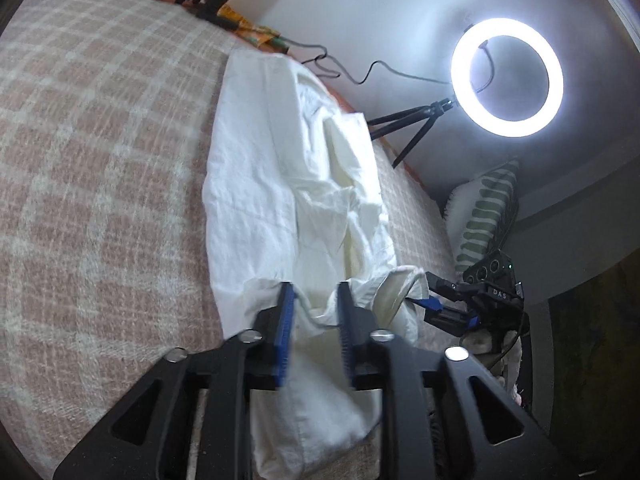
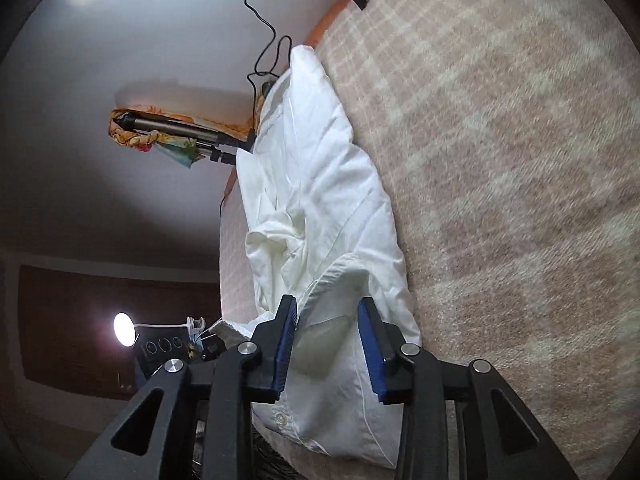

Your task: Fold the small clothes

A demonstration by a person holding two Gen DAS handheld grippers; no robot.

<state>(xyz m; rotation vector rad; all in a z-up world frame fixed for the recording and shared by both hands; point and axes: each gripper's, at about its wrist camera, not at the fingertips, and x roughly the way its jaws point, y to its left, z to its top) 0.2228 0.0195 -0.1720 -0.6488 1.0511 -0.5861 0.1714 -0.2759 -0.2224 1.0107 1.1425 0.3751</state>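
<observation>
A crumpled white shirt lies lengthwise on a pink checked blanket. In the left wrist view my left gripper stands over the shirt's near end. Its blue pads are apart, with loose white cloth in the gap and no pinch. My right gripper shows at the shirt's right edge. In the right wrist view the right gripper straddles the shirt near its collar band. Its jaws are apart with slack fabric between them. A button shows low on the cloth.
A lit ring light on a black tripod stands past the blanket's edge, its cable trailing along the wall. A leaf-print cushion lies at the right. A tripod bundle wrapped in orange cloth and a small lamp are at the side.
</observation>
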